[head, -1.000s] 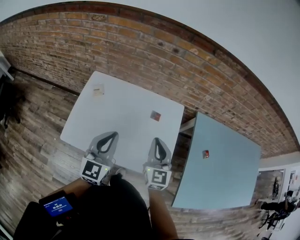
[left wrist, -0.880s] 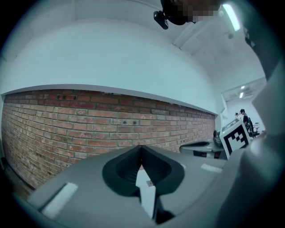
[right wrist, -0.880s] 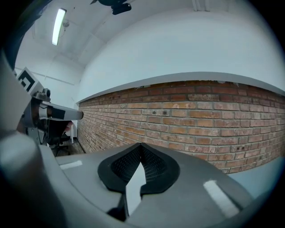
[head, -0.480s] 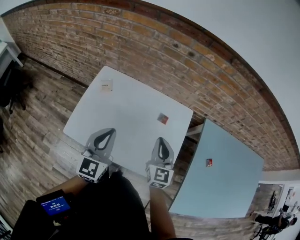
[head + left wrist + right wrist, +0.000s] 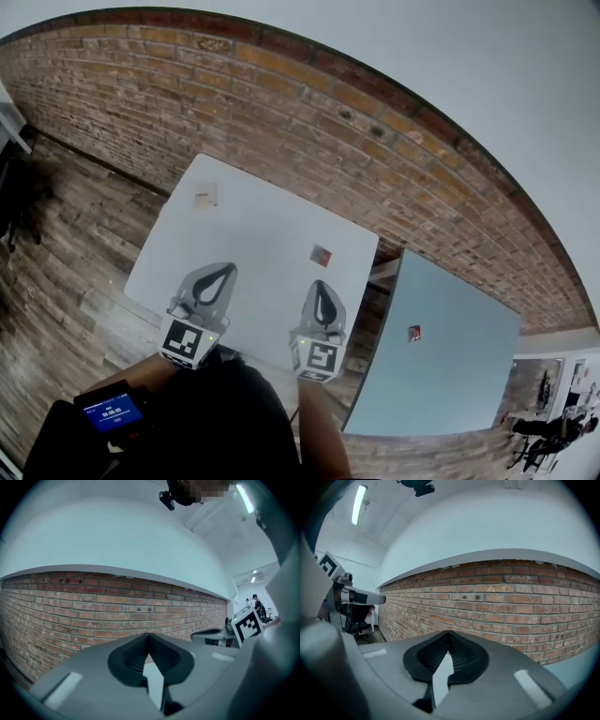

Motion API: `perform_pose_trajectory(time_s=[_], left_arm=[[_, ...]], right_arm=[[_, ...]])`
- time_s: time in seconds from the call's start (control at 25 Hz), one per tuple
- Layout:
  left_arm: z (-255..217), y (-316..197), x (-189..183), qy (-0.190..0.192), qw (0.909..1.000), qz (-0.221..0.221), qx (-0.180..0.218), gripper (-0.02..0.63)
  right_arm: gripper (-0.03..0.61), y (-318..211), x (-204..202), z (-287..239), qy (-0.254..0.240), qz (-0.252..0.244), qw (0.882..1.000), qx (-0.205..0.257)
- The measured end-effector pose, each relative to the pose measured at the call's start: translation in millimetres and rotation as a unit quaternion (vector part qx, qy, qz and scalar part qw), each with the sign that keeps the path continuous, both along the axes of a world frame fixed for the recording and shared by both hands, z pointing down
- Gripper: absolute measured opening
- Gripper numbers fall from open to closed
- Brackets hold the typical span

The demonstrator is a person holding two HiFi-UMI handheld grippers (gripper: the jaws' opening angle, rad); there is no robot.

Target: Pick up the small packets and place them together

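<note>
In the head view, three small packets lie well apart from each other. A pale packet [image 5: 204,197], square and beige, lies near the far left corner of the white table [image 5: 253,225]. A reddish packet [image 5: 321,254], also square, lies on the same table near its right edge. A second red packet [image 5: 413,333] lies alone on the blue-grey table [image 5: 450,366], which stands to the right of the white one with a gap between them. The left gripper [image 5: 225,270] and the right gripper [image 5: 320,285] are held side by side over the near edge of the white table, and both point toward the brick wall [image 5: 309,112]. Neither one touches a packet. The reddish packet is just beyond the tip of the right gripper. Under the tables is a wooden floor [image 5: 66,244].

In the left gripper view, the left gripper [image 5: 149,635] has its jaws closed together at the tips, with nothing between them. At the right side shows a marker cube [image 5: 247,625] of the other gripper.

In the right gripper view, the right gripper [image 5: 448,633] is also closed and holds nothing. Its jaws face the brick wall [image 5: 511,606].
</note>
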State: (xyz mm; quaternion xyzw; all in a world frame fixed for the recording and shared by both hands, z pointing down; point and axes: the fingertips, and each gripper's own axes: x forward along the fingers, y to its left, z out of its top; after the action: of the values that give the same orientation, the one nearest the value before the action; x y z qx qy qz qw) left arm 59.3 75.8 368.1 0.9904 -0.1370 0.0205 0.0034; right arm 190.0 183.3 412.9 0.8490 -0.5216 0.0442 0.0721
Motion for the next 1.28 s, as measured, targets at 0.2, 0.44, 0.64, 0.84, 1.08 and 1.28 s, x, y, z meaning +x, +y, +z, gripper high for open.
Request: perform_pose_trajectory(time_s=[0.2, 0.44, 0.64, 0.84, 1.08, 1.28], left_arm=[[-7, -20, 10, 0.014, 0.9996, 0.024, -0.002, 0.0], [-10, -54, 25, 0.028, 0.9986, 0.044, -0.015, 0.0], [-2, -64, 32, 0.012, 0.9989, 0.039, -0.023, 0.0], [-2, -61, 49, 0.011, 0.9992, 0.027, -0.026, 0.0], [7, -59, 60, -0.001, 0.9995, 0.001, -0.03, 0.0], [9, -60, 70, -0.011, 0.9996, -0.011, -0.026, 0.0]], right_arm=[[0.002, -17, 8, 4, -0.018, 0.03, 0.999, -0.008], [0.002, -39, 19, 6, -0.007, 0.052, 0.998, -0.02], [0.002, -35, 31, 19, -0.016, 0.06, 0.997, -0.038], [0.002, -34, 57, 32, -0.018, 0.037, 0.997, -0.061], [0.005, -35, 86, 44, -0.022, 0.001, 0.998, -0.063], [0.038, -36, 107, 71, -0.038, -0.016, 0.994, -0.098]])
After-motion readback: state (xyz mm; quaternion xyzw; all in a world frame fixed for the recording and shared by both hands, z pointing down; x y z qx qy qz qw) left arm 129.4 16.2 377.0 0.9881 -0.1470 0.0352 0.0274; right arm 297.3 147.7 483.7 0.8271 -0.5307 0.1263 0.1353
